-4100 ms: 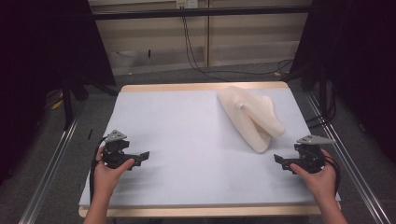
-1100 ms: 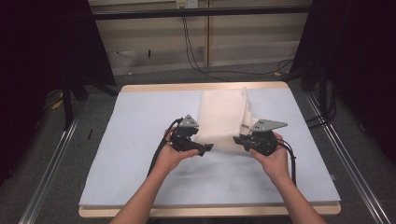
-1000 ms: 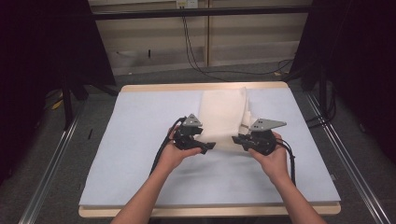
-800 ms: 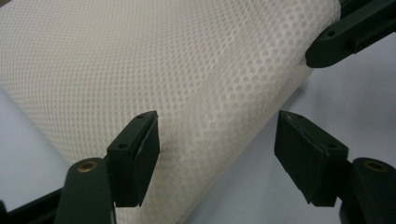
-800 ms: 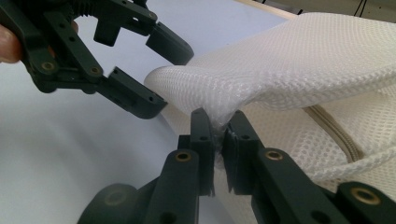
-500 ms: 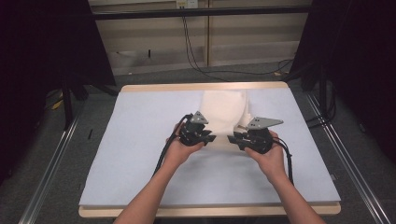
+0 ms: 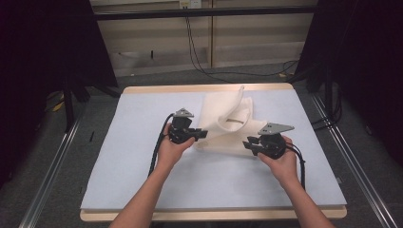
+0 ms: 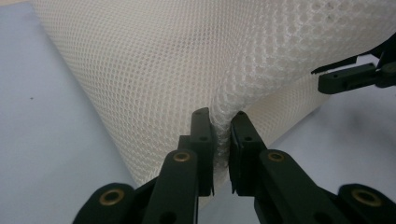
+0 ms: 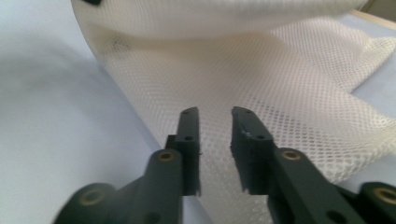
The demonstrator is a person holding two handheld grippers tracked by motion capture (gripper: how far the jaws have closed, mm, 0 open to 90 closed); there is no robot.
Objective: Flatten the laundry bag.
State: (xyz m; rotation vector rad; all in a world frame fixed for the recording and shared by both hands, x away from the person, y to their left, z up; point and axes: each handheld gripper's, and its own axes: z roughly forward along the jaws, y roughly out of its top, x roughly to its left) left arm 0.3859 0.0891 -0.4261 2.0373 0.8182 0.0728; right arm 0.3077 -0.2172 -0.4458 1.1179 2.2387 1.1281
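A cream mesh cloth [image 7: 223, 124] lies crumpled on the pale blue mat [image 7: 133, 156], one fold standing up at its far side. My left gripper [image 7: 202, 134] is at the cloth's left near edge. In the left gripper view its jaws [image 8: 220, 114] have just been closing and now pinch a ridge of the mesh cloth [image 8: 163, 56]. My right gripper [image 7: 248, 144] sits at the cloth's right near corner. Its jaws [image 9: 215, 112] have been closing but stand apart above the mesh cloth [image 9: 289, 79], which lies flat under them, unpinched. The right gripper's fingers [image 8: 348, 78] also appear in the left gripper view.
The mat covers a wooden table whose edge [image 7: 209, 214] runs along the front. Metal rails [image 7: 47, 180] flank both sides, and cables [image 7: 199, 52] hang over the floor behind. Bare mat stretches left of and in front of the hands.
Both hands came from the table's sides to the cloth's near edge. The left jaws shut on the mesh and drew left. The cloth has bunched, one fold rising at the back.
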